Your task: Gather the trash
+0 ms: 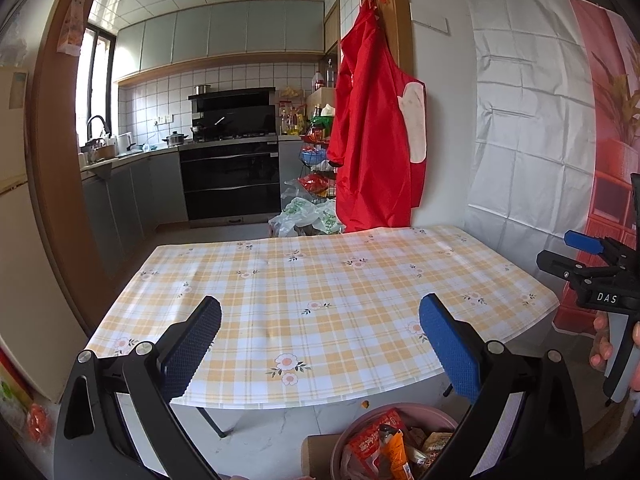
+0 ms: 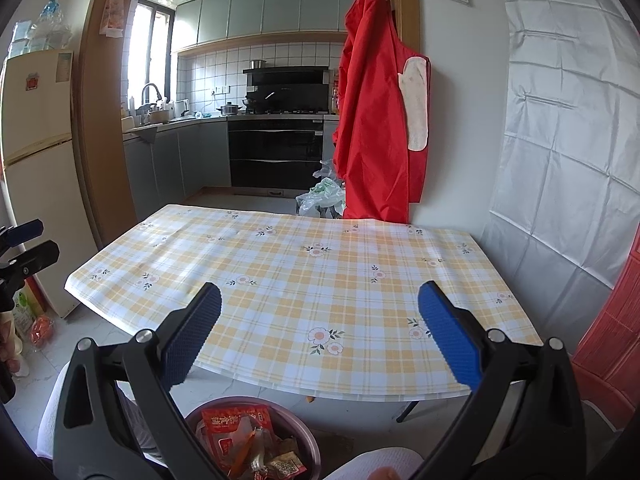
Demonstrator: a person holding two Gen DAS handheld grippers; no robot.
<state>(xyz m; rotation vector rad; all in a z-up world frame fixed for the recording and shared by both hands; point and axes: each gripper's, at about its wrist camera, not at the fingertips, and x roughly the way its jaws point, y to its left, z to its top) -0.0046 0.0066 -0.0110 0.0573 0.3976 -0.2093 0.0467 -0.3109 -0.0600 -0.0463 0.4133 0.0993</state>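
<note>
Both claws are held above the near edge of the bench [image 1: 320,280], which is covered by a yellow plaid floral cloth. The left claw [image 1: 320,344] and right claw [image 2: 320,332] are spread apart, gripping nothing. Snack wrappers [image 2: 236,424] are seen inside a pink basin [image 2: 304,432] on the floor below the bench edge.

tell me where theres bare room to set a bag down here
The whole tablecloth is bare, from its near edge to the wall and the red apron. Crowded spots: the trash bin on the floor under the near edge is full of wrappers, and plastic bags pile up beyond the far edge.
</note>
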